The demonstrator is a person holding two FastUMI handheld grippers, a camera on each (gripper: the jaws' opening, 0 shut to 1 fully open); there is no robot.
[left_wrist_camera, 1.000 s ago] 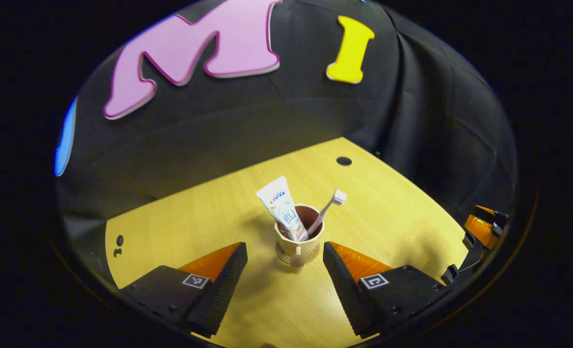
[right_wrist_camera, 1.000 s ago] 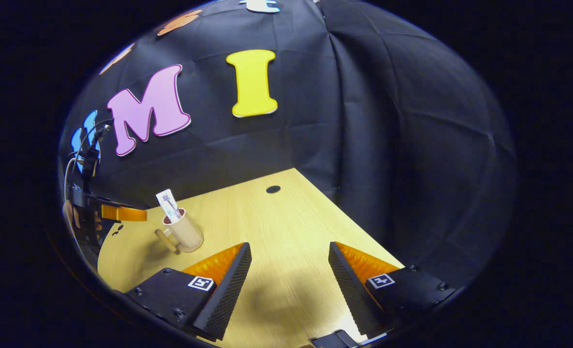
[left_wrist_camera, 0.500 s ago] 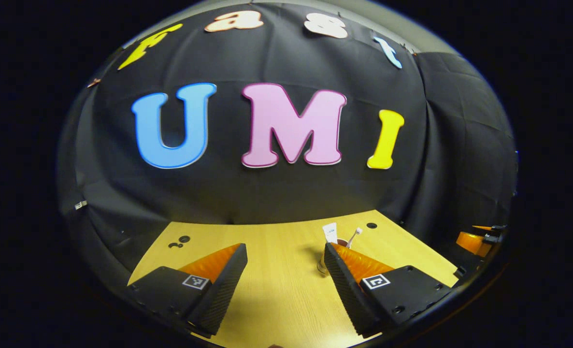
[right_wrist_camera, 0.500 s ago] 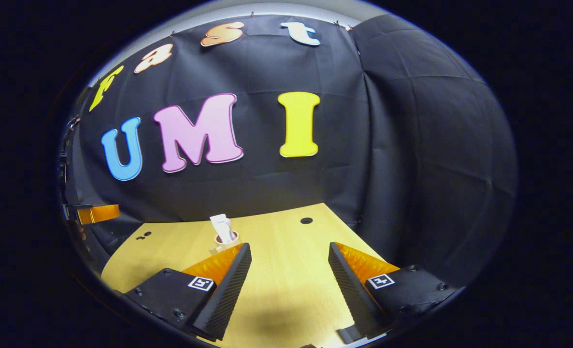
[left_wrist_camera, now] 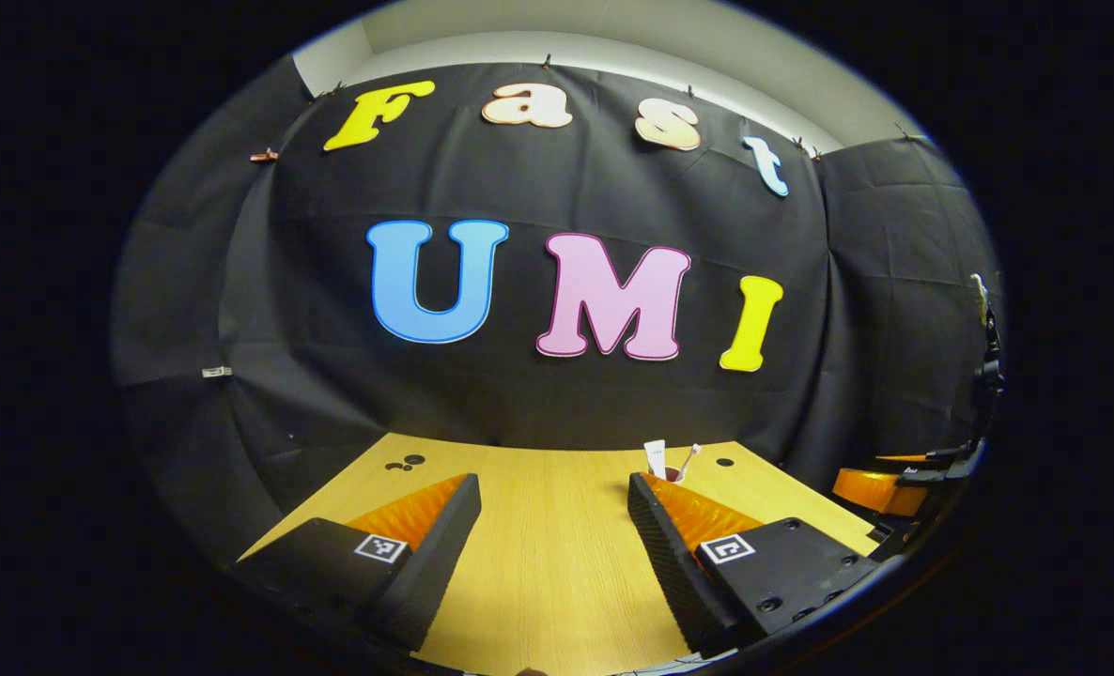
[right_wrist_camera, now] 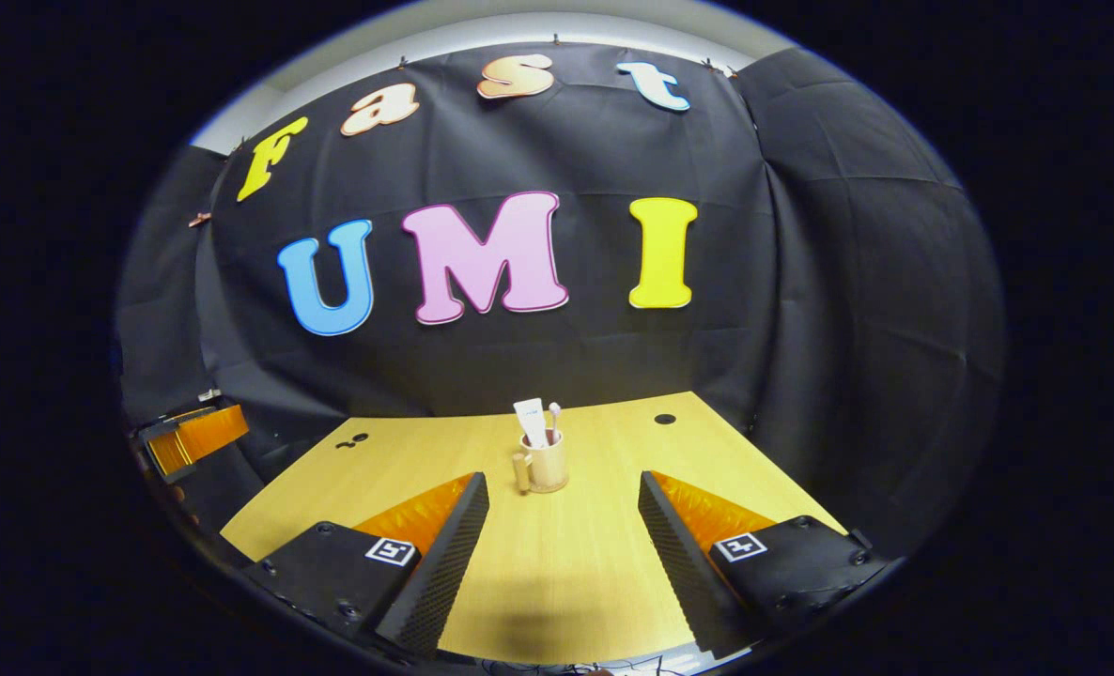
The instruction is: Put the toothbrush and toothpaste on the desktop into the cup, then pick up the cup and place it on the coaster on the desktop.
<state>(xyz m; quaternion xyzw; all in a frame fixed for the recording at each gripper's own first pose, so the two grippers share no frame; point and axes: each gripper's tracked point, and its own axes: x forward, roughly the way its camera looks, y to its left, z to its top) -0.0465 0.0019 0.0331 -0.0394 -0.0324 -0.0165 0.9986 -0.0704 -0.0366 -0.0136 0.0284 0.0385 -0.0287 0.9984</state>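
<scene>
Both of my grippers are hanging wide open, holding nothing. In the left gripper view, my left gripper [left_wrist_camera: 549, 535] is sitting well short of the cup [left_wrist_camera: 673, 474], whose body is hiding behind one finger. In the right gripper view, my right gripper [right_wrist_camera: 562, 545] is framing the cup [right_wrist_camera: 546, 462], with toothpaste [right_wrist_camera: 531, 420] and toothbrush [right_wrist_camera: 554, 418] standing inside so they travel together; I cannot make out the coaster beneath it.

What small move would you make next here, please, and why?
Probably none beyond resting both tools. The cup stands upright on the desk with the toothpaste and toothbrush inside, and the left tool and right tool are open and clear. I cannot make out the coaster under it.
</scene>
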